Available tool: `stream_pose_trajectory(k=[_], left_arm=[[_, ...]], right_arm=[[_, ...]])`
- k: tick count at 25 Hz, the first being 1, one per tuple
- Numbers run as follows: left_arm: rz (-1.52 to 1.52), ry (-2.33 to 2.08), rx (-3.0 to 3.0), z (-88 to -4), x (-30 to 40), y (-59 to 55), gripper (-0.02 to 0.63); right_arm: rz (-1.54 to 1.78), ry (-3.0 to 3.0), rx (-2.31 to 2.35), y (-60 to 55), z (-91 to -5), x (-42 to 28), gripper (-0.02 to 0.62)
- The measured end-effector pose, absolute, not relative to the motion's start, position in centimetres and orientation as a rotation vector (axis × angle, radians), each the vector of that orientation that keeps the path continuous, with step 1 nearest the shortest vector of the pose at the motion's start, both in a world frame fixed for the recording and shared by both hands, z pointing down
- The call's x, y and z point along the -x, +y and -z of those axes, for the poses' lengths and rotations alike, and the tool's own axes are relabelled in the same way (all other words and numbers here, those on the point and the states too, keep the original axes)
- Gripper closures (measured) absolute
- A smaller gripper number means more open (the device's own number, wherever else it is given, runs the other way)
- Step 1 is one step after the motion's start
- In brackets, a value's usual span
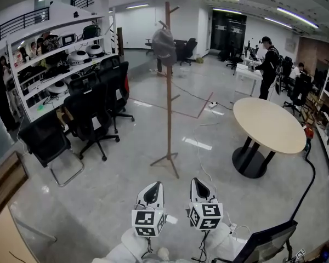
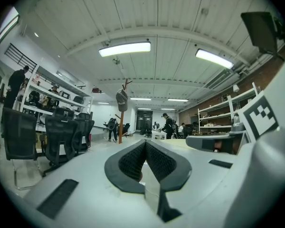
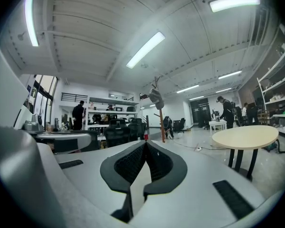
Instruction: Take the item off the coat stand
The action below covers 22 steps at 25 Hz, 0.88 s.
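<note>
A tall wooden coat stand [image 1: 168, 92] rises from the grey floor ahead of me. A grey cap [image 1: 164, 44] hangs on one of its upper pegs. The same cap [image 2: 121, 99] shows far off in the left gripper view, and the cap [image 3: 156, 98] likewise in the right gripper view. My left gripper [image 1: 152, 186] and right gripper [image 1: 199, 184] are side by side at the bottom of the head view, well short of the stand. Both point level toward it, jaws shut, tips touching, nothing between them.
Black office chairs [image 1: 93, 111] and white shelving [image 1: 55, 64] line the left. A round beige table [image 1: 268, 126] stands to the right, with a black cable [image 1: 310, 174] on the floor. A person [image 1: 270, 64] stands at a desk far back. Red tape [image 1: 200, 111] marks the floor.
</note>
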<state>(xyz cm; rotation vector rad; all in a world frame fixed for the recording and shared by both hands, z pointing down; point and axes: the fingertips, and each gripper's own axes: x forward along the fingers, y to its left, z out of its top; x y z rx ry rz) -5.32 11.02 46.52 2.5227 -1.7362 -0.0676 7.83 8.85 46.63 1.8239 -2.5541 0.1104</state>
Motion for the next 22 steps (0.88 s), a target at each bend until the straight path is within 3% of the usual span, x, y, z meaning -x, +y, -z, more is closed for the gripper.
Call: stream_pose_trajectory(k=[22], left_arm=[[0.075, -1.669, -2.558, -47.2, 7.9, 0.0, 0.606]], right_arm=[[-0.095, -2.498, -1.914, -1.6, -46.5, -6.0, 0.591]])
